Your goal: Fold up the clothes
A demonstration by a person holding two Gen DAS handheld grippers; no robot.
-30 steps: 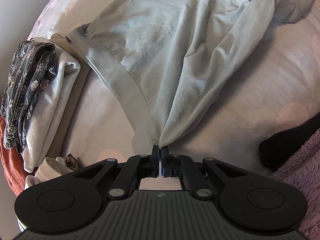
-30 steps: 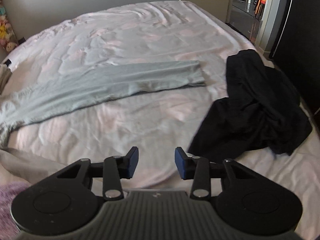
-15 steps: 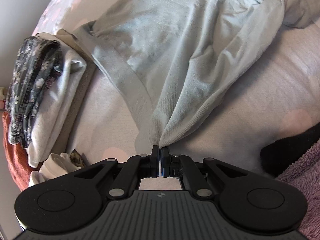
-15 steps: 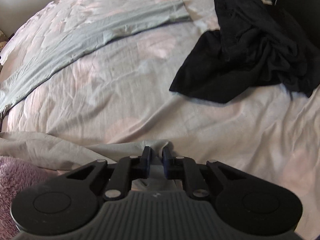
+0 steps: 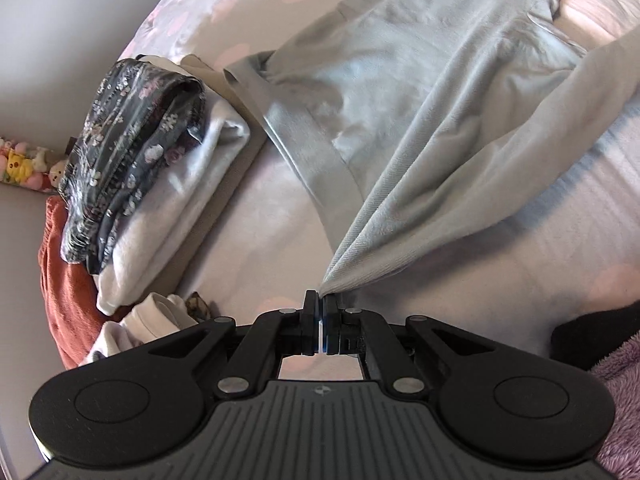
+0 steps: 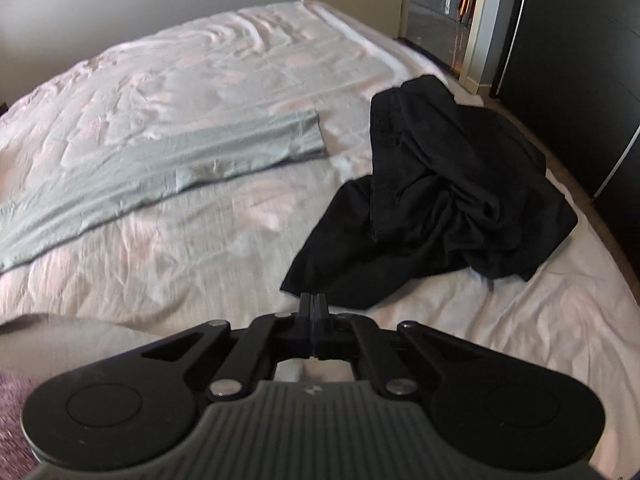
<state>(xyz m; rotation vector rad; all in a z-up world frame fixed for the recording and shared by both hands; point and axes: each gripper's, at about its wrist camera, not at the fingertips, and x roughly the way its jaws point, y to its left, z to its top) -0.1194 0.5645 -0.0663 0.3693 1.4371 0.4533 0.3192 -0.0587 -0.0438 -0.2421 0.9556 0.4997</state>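
Sweatshirt (image 5: 400,92), pale grey-green, lies spread over the bed (image 5: 280,220) and fills the upper half of the left wrist view, from twelve round to three o'clock, its ribbed hem band (image 5: 320,164) running diagonally down toward the centre. Left gripper (image 5: 321,300) has its fingers pressed together on a bunched fold of that fabric, just beside the hem, and the cloth rises taut from the tips like a little tent. At nine o'clock sits a stack of folded clothes (image 5: 160,168), a dark floral piece on top of a white one, so part of the job looks done.

Over in the right wrist view, one long sleeve (image 6: 192,164) stretches flat from nine o'clock toward the middle of the sheet. Right gripper (image 6: 314,300) has its fingers fully together, and nothing shows pinched between them; whether any cloth is caught below the tips I cannot tell. A crumpled black garment (image 6: 440,200) waits at two o'clock, its near corner just beyond the gripper.

My read: this is the first fold of the sweatshirt, with the side lifted. Next move calls for carrying that pinched edge across the body and laying it down flat, with the right gripper bringing the sleeve in.
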